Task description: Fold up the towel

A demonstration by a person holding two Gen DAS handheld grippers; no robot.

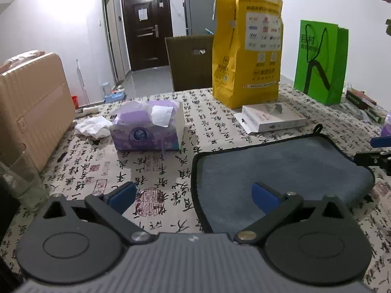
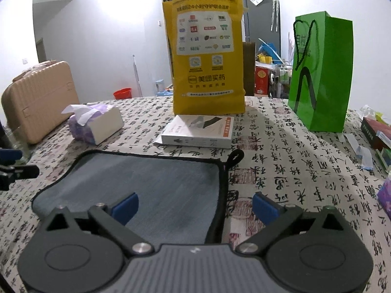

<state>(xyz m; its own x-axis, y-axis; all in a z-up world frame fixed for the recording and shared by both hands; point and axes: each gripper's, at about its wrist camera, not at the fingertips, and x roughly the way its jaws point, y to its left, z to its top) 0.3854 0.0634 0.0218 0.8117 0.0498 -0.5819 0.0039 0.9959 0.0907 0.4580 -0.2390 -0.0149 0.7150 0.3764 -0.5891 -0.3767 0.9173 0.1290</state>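
Observation:
A grey towel (image 1: pixel 281 171) with a black hem lies flat on the calligraphy-print tablecloth (image 1: pixel 158 171); it also shows in the right wrist view (image 2: pixel 146 190). My left gripper (image 1: pixel 194 196) is open and empty over the towel's near left edge. My right gripper (image 2: pixel 195 206) is open and empty over the towel's near right edge. The towel's black hanging loop (image 2: pixel 234 157) sits at its far right corner. The right gripper's tip shows at the right edge of the left wrist view (image 1: pixel 376 156), and the left gripper's tip at the left edge of the right wrist view (image 2: pixel 14 168).
Behind the towel lie a white flat box (image 2: pixel 198 131) and a purple tissue pack (image 1: pixel 149 129). A tall yellow paper bag (image 2: pixel 207 56) and a green gift bag (image 2: pixel 322 73) stand at the back. A beige suitcase (image 1: pixel 29 105) stands at the left. Small boxes (image 2: pixel 376 134) lie at the right.

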